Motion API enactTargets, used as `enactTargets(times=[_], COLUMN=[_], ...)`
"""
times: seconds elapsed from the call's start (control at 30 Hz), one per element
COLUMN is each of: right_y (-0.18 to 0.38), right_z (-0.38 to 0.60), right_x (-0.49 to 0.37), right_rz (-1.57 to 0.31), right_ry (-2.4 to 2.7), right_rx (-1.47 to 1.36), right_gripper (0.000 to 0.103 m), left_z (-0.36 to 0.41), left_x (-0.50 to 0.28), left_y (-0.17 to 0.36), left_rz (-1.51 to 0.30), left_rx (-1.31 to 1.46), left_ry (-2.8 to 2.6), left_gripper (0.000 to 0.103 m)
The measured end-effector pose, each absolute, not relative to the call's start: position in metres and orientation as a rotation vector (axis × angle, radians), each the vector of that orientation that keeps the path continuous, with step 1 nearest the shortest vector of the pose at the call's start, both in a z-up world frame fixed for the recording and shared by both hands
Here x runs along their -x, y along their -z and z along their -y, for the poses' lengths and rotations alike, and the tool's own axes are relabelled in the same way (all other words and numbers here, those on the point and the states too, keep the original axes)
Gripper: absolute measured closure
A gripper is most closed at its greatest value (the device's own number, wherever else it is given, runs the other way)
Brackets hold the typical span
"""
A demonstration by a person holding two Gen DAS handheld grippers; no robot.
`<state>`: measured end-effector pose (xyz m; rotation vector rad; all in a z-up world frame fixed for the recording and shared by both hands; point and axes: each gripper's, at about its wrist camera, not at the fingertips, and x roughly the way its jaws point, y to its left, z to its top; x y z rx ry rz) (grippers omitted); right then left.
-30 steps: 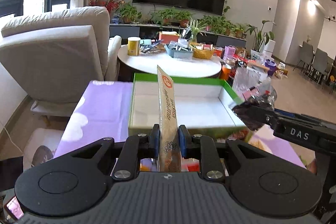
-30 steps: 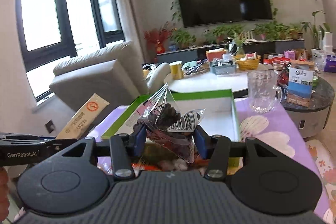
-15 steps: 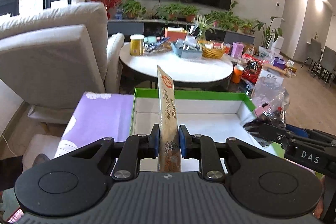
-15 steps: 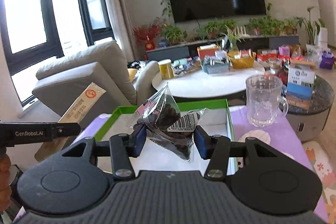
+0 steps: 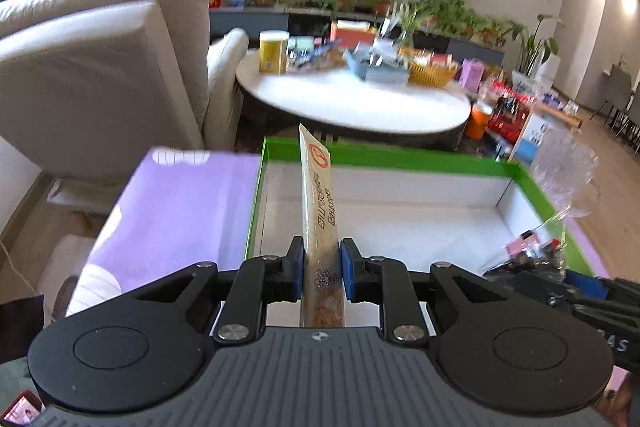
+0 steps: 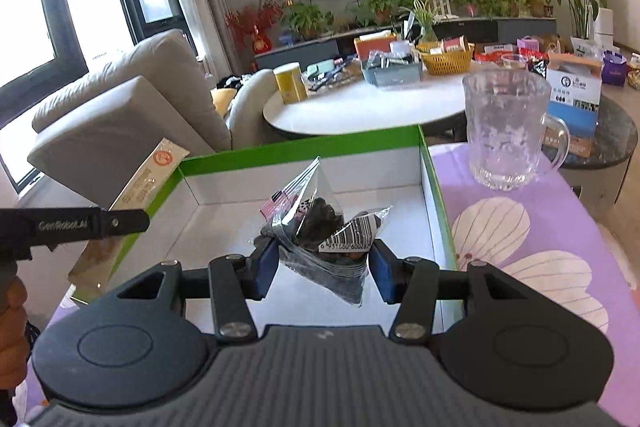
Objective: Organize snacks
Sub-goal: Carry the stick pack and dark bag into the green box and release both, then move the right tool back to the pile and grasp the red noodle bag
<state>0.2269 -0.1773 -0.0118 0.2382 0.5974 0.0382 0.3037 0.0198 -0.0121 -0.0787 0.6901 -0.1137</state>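
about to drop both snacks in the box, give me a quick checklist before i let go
1. Left hand-held gripper clamped on the stick sachet: ok.
2. Right hand-held gripper clamped on the clear snack pouch: ok.
3. Pouch over the green-edged box: ok.
4. Sachet over the box interior: ok.
5. Box floor below free: ok.
6. Glass mug outside the box, apart from the pouch: ok.

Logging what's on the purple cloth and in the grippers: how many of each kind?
Stick sachet, held by left gripper: 1
Clear bag of dark snacks, held by right gripper: 1
Green box: 1
Glass mug: 1
Total: 4
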Motion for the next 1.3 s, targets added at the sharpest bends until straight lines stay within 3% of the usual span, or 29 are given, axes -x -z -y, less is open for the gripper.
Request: enactTargets(times=[0.2,0.23,0.3,0.4,1.1,1.23,1.3], right_y=[0.014,0.014,0.015,0.017,-0.001,0.015,0.017], right_z=[0.170,0.167,0.166,0.160,0.149,0.152,0.156], right_x=[-0.222,-0.221,-0.220,-0.212,-0.163,-0.165,-0.157], right_rz=[-0.626,-0.631,-0.634,-0.620,-0.603,-0.774,-0.758], right_ry=[-0.014,-0.012,-0.019,-0.008,-0.017,-0.098,-0.081], right_rx=[-0.165,-0.151,-0.125,-0.080,-0.012,-0.100,-0.158], right_gripper=[0.046,0.045,0.031,0.021,0.020,0.021,0.020], left_z=[-0.011,-0.008,-0.001,-0.005,-0.027,-0.034,-0.044], left_x=[-0.294,-0.291,-0.280,-0.270,-0.212,-0.203,-0.197], left_y=[0.030,0.031,0.033,0.032,0.022,0.017,0.009], left_rz=[-0.746,-0.748,-0.742,-0.729,-0.780,-0.781,-0.783], left_rx=[0.008,-0.010,-0.068,-0.043,0.105,0.124,0.161], left_ry=[0.130,0.142,0.168,0.163,0.151,0.139,0.142], left_gripper=[0.083,0.078,0.072,0.070,0.069,0.068,0.070])
